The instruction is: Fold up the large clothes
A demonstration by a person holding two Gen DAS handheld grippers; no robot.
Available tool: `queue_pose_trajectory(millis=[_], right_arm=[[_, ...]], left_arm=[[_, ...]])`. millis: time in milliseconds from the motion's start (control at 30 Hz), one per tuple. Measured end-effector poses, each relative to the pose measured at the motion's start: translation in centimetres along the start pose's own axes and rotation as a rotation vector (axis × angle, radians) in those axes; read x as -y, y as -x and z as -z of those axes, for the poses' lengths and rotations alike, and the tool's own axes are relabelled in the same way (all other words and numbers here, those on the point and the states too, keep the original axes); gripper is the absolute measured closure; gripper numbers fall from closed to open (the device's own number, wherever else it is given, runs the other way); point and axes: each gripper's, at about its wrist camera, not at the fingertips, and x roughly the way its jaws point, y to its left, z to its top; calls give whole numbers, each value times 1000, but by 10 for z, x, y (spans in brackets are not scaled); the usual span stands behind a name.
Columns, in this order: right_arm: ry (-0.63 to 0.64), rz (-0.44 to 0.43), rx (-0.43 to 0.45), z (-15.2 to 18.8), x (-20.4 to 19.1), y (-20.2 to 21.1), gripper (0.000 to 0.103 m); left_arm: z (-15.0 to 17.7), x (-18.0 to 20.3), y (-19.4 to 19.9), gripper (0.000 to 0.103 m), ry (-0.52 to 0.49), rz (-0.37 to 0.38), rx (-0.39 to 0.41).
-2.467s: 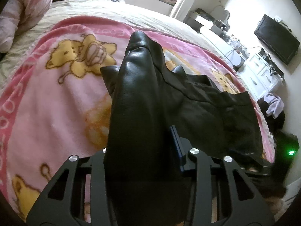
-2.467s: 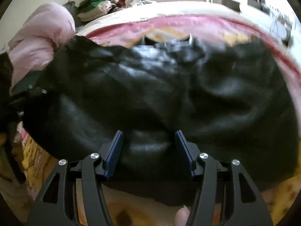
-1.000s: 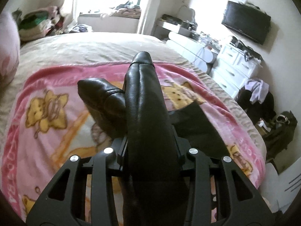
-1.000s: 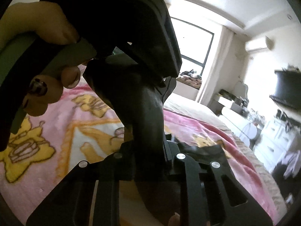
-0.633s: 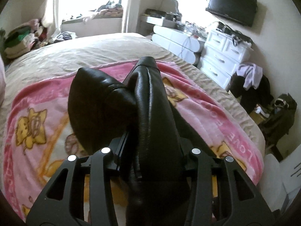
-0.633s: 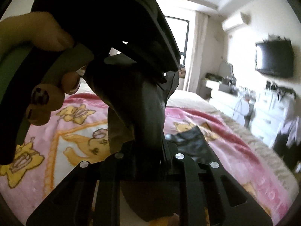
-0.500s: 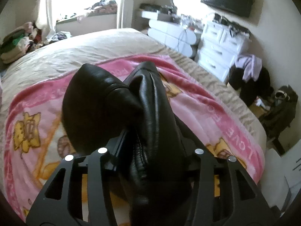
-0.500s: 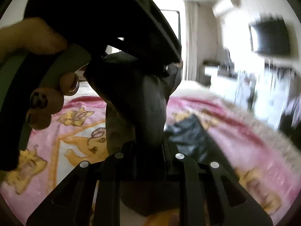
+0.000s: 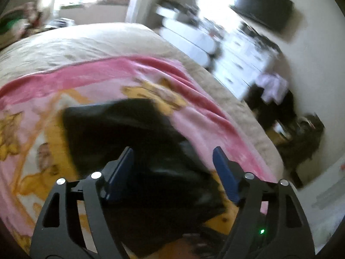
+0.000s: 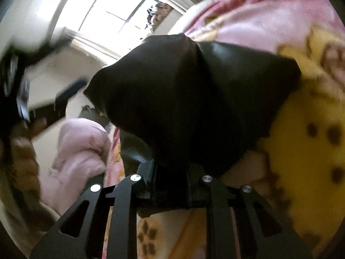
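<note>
A black leather garment (image 9: pixel 112 129) lies folded on the pink cartoon blanket (image 9: pixel 151 69), just beyond and below my left gripper (image 9: pixel 172 151). That gripper's jaws are opening, its blue pads (image 9: pixel 120 172) stand wide apart, and nothing is pressed between them. In the right wrist view the same black garment (image 10: pixel 194 86) bunches up from my right gripper (image 10: pixel 170 168). Its fingers are nearly together on a fold and are starting to open. The fabric hides the fingertips. This view is rolled sideways and low over the blanket (image 10: pixel 301 140).
The bed's beige cover (image 9: pixel 86 43) runs to a right edge. Past it are white drawers (image 9: pixel 237 64), a wall TV (image 9: pixel 265 19) and clothes on the floor (image 9: pixel 273 99). A pink quilt (image 10: pixel 79 151) and a person's hand (image 10: pixel 21 151) lie left of the right gripper.
My left gripper opened and let go of the garment, which dropped flat onto the blanket. The right gripper rolled sideways and sank toward the bed, still holding a fold.
</note>
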Motion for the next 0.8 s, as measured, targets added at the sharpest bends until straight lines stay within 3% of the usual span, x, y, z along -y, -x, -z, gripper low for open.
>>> queue_pose_trajectory(millis=[33,100,167,200,233,300,367,433,567,700,767,800], right_arm=[[-5,0,-8,0,0,1,75],[-11,6,-23,-1,-3,4,67],[-6,10,-48,-3,-8,6,55],[1,11,-62,-5,-13,10,43],[6,8,-59,-8,-17,17,26],[17,22,-28,-19,-23,33,5],[40,73,23,-38,-32,46,5],[90,122,3,-67,-46,40,5],[179,241,-148,-108,-72,-8,5],[269,366,-363,-135,-83,-58,6],[350,412,-409,-125,-90,-76,45],[404,407,-417,-121,-103,-80,76]], left_arm=[[10,-20,1,31,31,-76,17],[25,-46,-10,31,72,-159,-11],[50,-74,-34,31,130,-193,-104],[61,-82,-44,32,147,-187,-137],[73,-87,-50,32,159,-185,-137],[81,-87,-49,32,157,-218,-109],[84,-84,-45,32,147,-219,-85],[85,-82,-43,32,140,-211,-79],[88,-68,-38,32,88,-226,-69],[85,-66,-43,32,64,-237,-69],[83,-68,-45,32,72,-225,-75],[83,-68,-46,32,73,-214,-83]])
